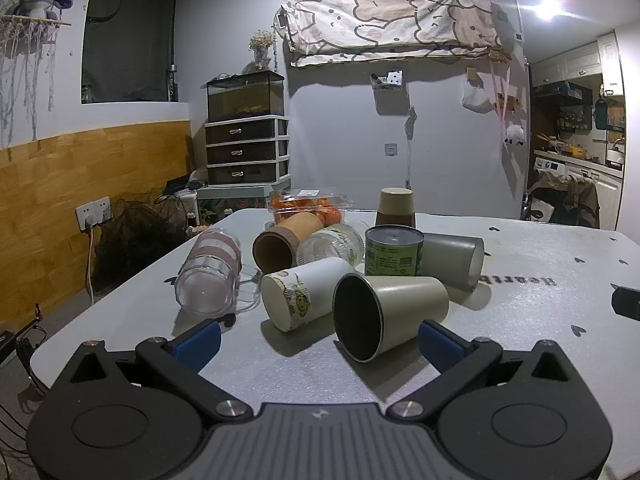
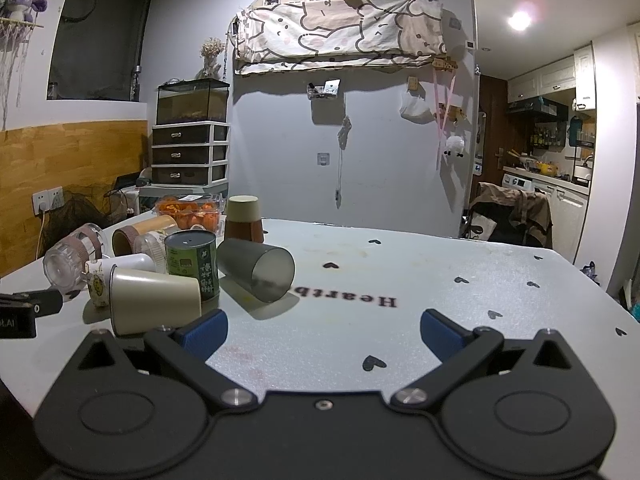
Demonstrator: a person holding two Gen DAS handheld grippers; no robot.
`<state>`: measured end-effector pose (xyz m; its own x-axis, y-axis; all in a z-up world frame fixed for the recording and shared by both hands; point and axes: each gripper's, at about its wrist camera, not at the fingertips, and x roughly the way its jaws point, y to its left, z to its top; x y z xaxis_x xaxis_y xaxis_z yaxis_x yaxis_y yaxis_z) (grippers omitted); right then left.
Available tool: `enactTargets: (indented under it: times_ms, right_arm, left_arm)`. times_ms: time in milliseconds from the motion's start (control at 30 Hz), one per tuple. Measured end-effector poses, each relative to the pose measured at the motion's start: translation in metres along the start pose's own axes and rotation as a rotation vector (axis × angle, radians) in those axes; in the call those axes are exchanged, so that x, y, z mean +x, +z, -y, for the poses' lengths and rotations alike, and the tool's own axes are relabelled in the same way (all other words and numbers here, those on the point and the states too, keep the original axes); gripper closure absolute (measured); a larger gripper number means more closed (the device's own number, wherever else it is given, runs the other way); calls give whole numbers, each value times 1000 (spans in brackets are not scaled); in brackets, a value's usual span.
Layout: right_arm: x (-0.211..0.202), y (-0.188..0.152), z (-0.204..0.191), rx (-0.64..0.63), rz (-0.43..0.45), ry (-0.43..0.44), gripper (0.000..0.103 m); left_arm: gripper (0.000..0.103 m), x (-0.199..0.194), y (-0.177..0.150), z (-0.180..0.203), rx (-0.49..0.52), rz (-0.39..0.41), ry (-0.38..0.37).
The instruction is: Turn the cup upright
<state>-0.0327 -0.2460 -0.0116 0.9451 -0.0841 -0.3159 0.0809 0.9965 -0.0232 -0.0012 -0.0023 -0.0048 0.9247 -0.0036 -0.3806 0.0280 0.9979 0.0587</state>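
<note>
Cup [image 1: 384, 316] on side; left gripper [image 1: 320, 340] open.

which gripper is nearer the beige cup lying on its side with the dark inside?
Left. Left gripper directly faces the beige cup; right gripper sits off to its right.

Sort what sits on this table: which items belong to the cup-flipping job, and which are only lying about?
Job:
beige cup, on its side
grey cup, on its side
white cup, on its side
left claw, open

Lying about:
green can
tomato box
</note>
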Motion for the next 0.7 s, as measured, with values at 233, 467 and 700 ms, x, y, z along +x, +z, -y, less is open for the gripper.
enactTargets:
  times_ms: [233, 467, 700]
  right_arm:
    - [1, 0, -1, -2, 2, 0, 0]
    - [-1, 1, 2, -1, 2, -2, 0]
    - [0, 0, 5, 2, 2, -11, 0]
  left_arm:
    - [0, 3, 3, 0, 2, -1, -3]
    - [0, 4, 3, 1, 3, -4, -3]
    - [0, 3, 3, 4, 7, -5, -10]
